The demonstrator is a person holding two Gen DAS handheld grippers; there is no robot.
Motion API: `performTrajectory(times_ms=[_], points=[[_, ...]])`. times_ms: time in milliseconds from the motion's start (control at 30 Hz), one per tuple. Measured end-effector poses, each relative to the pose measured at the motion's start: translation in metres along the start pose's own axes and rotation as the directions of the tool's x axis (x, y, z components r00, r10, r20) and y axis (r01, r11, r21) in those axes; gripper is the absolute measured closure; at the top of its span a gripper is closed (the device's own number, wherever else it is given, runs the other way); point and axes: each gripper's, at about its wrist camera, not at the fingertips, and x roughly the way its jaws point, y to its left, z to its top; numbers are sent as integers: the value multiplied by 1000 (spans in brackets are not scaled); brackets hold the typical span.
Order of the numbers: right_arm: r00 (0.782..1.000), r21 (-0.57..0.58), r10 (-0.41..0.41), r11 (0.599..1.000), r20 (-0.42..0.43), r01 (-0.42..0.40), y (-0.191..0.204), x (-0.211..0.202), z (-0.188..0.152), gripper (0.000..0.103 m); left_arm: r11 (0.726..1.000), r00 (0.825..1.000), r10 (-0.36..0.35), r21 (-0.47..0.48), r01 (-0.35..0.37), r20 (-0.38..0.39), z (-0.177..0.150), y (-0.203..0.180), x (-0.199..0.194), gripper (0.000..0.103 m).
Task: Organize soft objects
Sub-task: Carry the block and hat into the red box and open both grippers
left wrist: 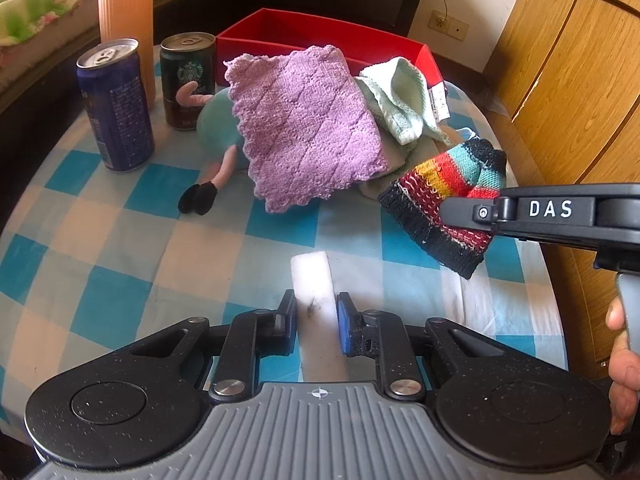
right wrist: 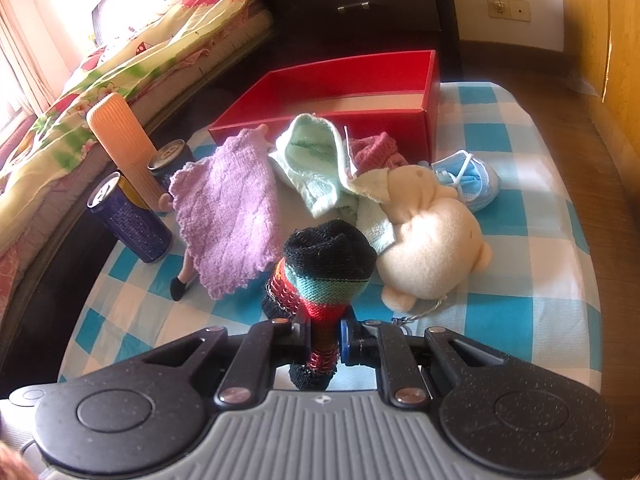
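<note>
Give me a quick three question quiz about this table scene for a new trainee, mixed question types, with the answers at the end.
1. True or false: the left gripper holds a white sponge.
2. What does the right gripper hold? A) purple cloth B) striped sock C) cream plush toy
3. Fill in: the two cans stand beside a tall ____ bottle.

Key
1. True; its jaws close on the sponge.
2. B, the striped sock; the purple cloth and cream plush toy lie on the table.
3. Orange; the orange bottle rises behind the blue can and the dark can.
</note>
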Motion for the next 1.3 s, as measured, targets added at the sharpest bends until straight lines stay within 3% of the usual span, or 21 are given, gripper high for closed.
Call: performTrajectory(times_ms=[433, 733, 1300], points=[[994, -33, 33, 999, 105, -30, 13, -28, 15, 103, 1000, 994, -13, -9, 14, 109, 27, 0, -27, 84], [986, -35, 26, 999, 168, -20, 16, -35, 34, 103, 1000, 979, -2, 16, -2, 204, 71, -5, -32, 84], [970, -96, -28, 994, 241, 53, 16, -21, 103, 103, 996, 962, 34, 74, -56, 271, 155, -16, -7, 84]])
